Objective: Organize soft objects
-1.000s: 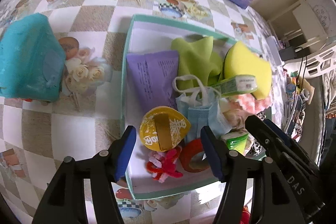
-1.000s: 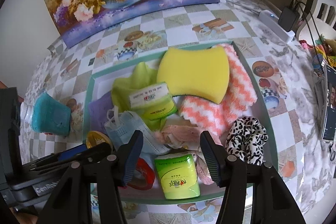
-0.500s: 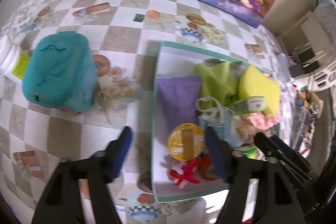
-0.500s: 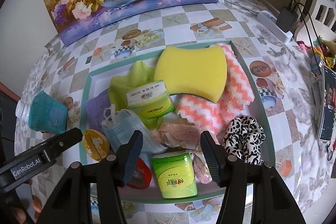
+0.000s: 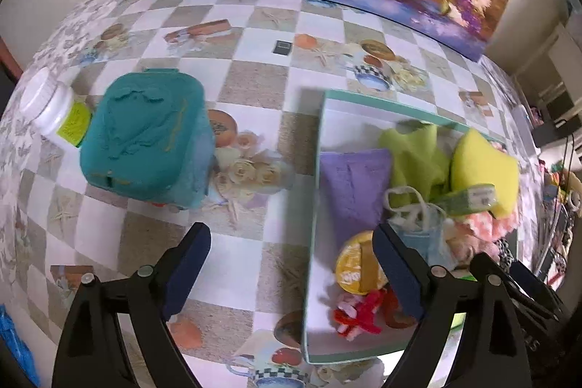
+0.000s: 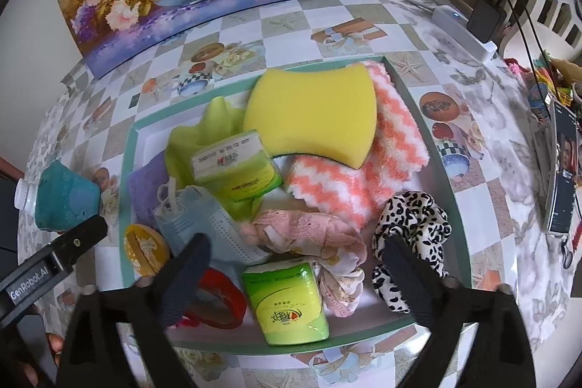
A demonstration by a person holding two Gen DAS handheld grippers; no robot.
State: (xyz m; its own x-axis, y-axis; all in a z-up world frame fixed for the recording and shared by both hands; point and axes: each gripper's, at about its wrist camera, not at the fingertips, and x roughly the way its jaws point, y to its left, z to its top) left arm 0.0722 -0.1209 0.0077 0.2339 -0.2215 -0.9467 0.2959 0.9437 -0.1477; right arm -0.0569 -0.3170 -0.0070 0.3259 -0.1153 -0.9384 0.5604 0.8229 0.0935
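Both my grippers hang released over the table, jaws having just been opening, with nothing between them. My left gripper (image 5: 291, 264) straddles the near-left wall of the green-rimmed tray (image 5: 313, 206). My right gripper (image 6: 296, 279) is spread above the tray's lower middle, over the green tissue pack (image 6: 285, 302).

I judge this a pause between picks: most soft things already lie in the tray. The one I read as still outside is the teal pouch (image 5: 145, 137), at the left of the left wrist view, well apart from the tray, beside a white bottle (image 5: 54, 108). Next I would swing the left gripper up-left and close across its short side.

The pouch lies flat, its long axis running from lower left to upper right of the frame.
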